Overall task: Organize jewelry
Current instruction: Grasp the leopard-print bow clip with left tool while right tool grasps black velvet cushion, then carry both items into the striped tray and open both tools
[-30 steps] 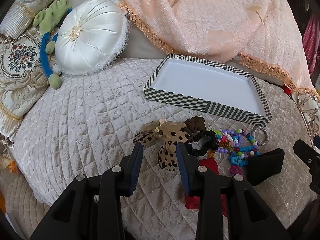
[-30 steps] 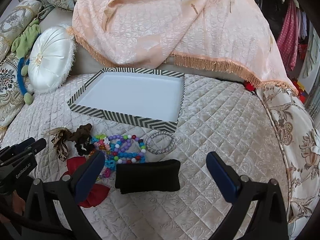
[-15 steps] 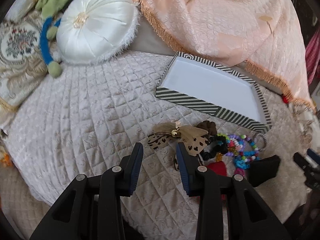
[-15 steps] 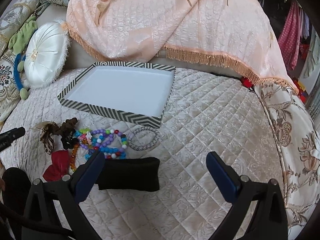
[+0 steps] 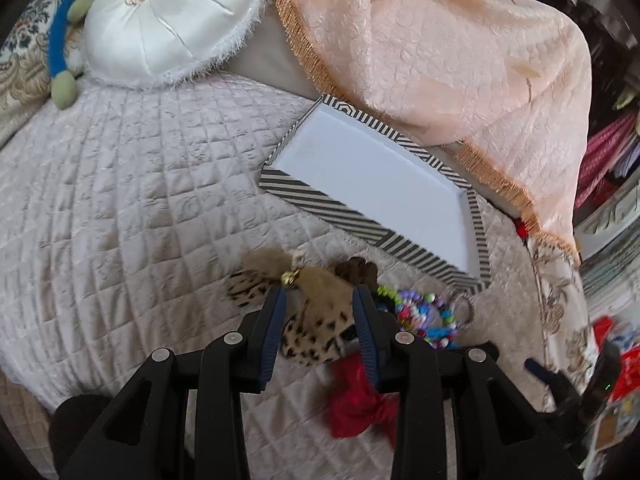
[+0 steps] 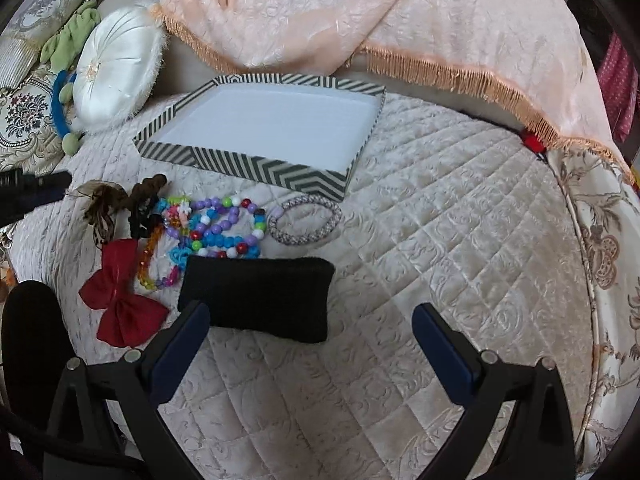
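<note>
Left tongs [image 5: 319, 292]: we see the two fingers parted, straddling the leopard-print bow [image 5: 316, 320]; whether the pads touch the fabric, we cannot tell.
Right tongs [image 6: 310, 318]: we find them spread wide, holding nothing, poised above the bed near the black pouch [image 6: 258, 296].
Leopard-print bow: it lies on the quilted bedspread [image 5: 132, 200], at the left end of the row of accessories, with a small gold bell at its knot.
Brown scrunchie [image 6: 150, 186]: it sits just beside the bow, toward the tray.
Beaded bracelets [image 6: 218, 228]: we see a multicoloured heap between the scrunchie and the silver braided bangle [image 6: 305, 220].
Silver braided bangle: it lies just in front of the tray's near corner.
Red bow [image 6: 120, 300]: it rests on the bedspread, left of the black pouch.
Black pouch: it lies flat, its far edge touching the bead heap.
Striped tray [image 6: 240, 166]: we see a white inner floor with nothing in it, standing behind the accessories.
Surroundings: a peach fringed throw [image 6: 360, 12] hangs behind the tray; a round white cushion [image 6: 116, 68] sits to its left.
</note>
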